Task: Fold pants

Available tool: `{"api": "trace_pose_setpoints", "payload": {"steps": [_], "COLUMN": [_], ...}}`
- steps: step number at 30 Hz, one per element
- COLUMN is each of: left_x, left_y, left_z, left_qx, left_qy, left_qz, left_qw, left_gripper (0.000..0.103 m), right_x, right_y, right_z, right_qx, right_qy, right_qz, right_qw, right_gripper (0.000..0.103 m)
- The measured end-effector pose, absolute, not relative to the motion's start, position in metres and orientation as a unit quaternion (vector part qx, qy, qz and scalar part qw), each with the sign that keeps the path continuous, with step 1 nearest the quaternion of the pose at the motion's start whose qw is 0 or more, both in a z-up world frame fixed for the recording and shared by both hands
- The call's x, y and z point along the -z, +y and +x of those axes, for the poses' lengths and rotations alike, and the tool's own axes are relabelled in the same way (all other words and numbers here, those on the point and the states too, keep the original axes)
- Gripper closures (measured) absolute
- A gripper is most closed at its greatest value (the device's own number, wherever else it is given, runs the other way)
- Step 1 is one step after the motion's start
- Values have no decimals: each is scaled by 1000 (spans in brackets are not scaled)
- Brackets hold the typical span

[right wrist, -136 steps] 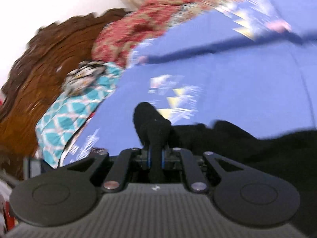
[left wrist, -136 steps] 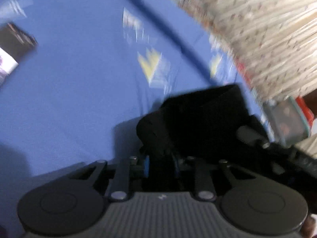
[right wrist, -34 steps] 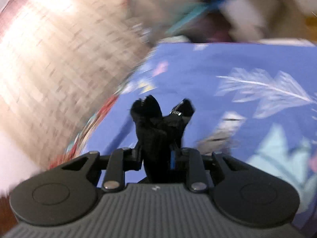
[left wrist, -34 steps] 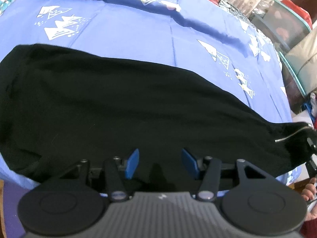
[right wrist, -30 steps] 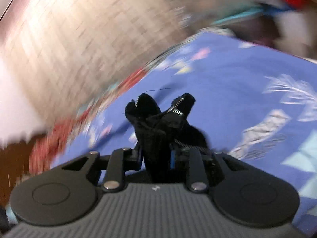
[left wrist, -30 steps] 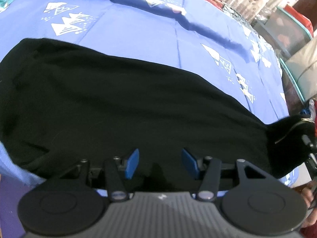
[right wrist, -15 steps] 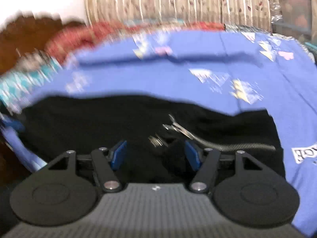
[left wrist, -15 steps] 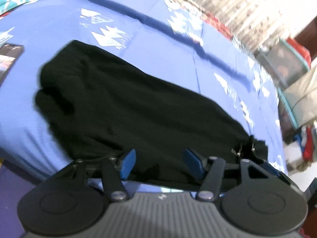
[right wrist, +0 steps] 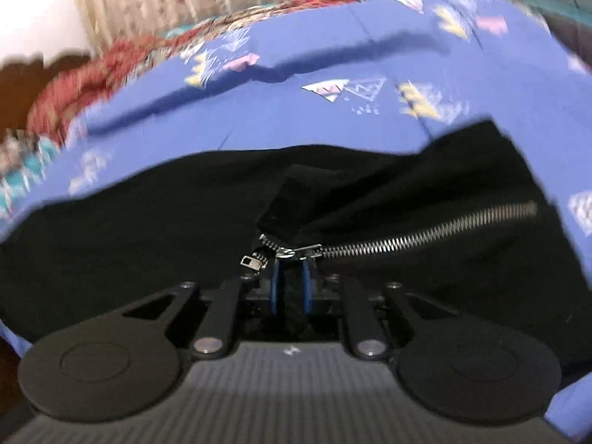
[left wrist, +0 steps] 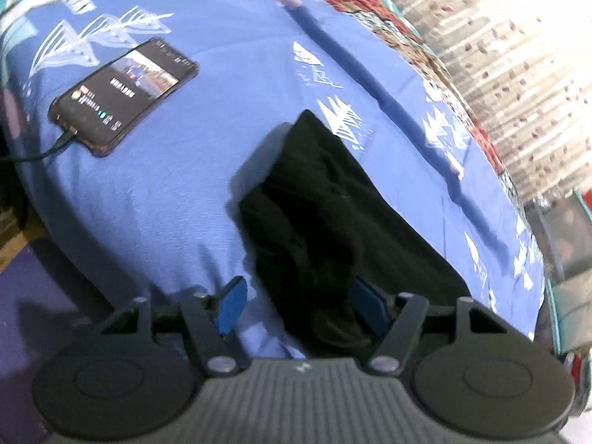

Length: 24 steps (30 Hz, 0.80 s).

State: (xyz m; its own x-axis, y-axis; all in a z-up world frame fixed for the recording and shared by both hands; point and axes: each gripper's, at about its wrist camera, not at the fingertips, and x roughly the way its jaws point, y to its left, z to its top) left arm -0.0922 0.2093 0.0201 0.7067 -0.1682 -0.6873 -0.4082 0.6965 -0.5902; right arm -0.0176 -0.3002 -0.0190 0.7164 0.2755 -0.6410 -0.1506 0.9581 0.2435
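Pants (left wrist: 333, 214) lie on our blue bedsheet (left wrist: 177, 185), long axis running away to the right, their near end between our left gripper's (left wrist: 298, 307) spread fingers. Right view: our right gripper (right wrist: 290, 290) is pinched on black fabric by the zipper (right wrist: 425, 233).

blue bedsheet (left wrist: 185, 185), phone (left wrist: 124, 90), curtain (left wrist: 518, 55)

— What is your left gripper (left wrist: 299, 301) doing?
— Its blue pads (left wrist: 231, 301) stand wide apart, gripping nothing, tilted down.
— And your right gripper (right wrist: 290, 288)?
— Pads (right wrist: 275, 288) pinched nearly together on black cloth, held low and level.
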Motion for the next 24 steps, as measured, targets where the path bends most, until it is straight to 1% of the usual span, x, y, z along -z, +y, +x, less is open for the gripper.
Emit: {"api": "trace_pose_setpoints", "payload": {"steps": [1, 4, 7, 10, 13, 14, 16, 17, 18, 19, 20, 21, 22, 24], "left_x": [-17, -9, -1, 11, 20, 21, 20, 19, 18, 17, 18, 18, 17, 7], "left_y": [213, 222, 231, 241, 248, 249, 248, 246, 243, 242, 240, 238, 236, 229], "left_z": [-91, -87, -79, -67, -52, -47, -38, -34, -29, -26, -22, -20, -19, -23], "left_qx": [-72, -66, -62, -52, -43, -40, -40, -40, -39, -35, -35, -39, -42, -35], "left_qy": [374, 366, 360, 358, 350, 346, 343, 341, 340, 345, 352, 355, 355, 344], "left_qz": [-393, -411, -429, -455, -484, -488, -486, -480, -469, -458, -446, -439, -431, -413], "left_qw": [837, 832, 826, 814, 801, 801, 803, 807, 814, 819, 822, 825, 829, 842], "left_gripper": [30, 24, 14, 10, 4, 3, 4, 13, 25, 55, 64, 68, 72, 74], "right_x": [13, -10, -28, -28, -20, -17, -13, -10, -5, 5, 16, 32, 42, 47], "right_y": [-300, -304, -279, -220, -147, -126, -87, -70, -59, -47, -39, -32, -32, -40], "right_z": [-18, -30, -31, -20, -9, 2, 19, 29, 43, 52, 62, 67, 68, 72], "right_qx": [-111, -103, -145, -232, -299, -314, -339, -342, -342, -340, -337, -330, -316, -306], "right_qy": [362, 331, 315, 348, 392, 403, 428, 443, 458, 482, 513, 547, 554, 566], "right_qz": [87, 112, 120, 121, 120, 125, 138, 148, 159, 174, 192, 212, 245, 287], "right_qw": [921, 931, 930, 900, 862, 851, 826, 815, 805, 788, 766, 739, 730, 710], "right_gripper": [85, 85, 85, 85, 86, 87, 87, 87, 87, 87, 87, 92, 103, 103]}}
